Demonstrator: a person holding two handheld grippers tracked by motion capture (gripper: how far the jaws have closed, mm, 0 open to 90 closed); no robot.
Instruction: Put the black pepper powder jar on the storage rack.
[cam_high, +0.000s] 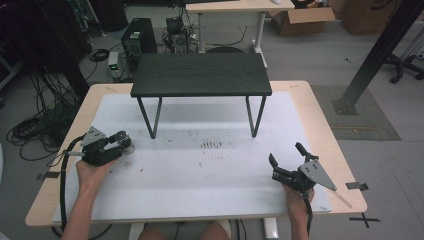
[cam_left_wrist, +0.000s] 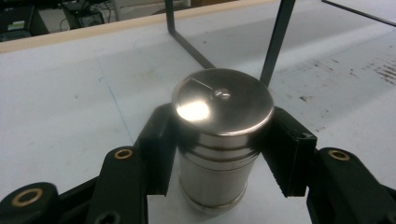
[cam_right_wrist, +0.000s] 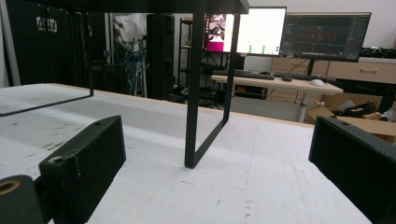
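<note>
While the left gripper (cam_left_wrist: 219, 154) hugs a shiny metal can (cam_left_wrist: 219, 135) upright on the white bench (cam_high: 210, 175), near its left edge & the black stand (cam_high: 200, 75), the right gripper (cam_high: 286, 159) fingers (cam_right_wrist: 84, 168) gape wide, holding nothing.

A light wooden table (cam_high: 320, 130) carries a white mat (cam_high: 210, 175) that covers most of its top, stained with dark specks near the middle. On the far half of the mat stands a small black shelf (cam_high: 201, 74) on thin metal legs. At the near left, a shiny metal canister (cam_left_wrist: 219, 140) stands upright on the mat, just left of the shelf's left legs.
</note>
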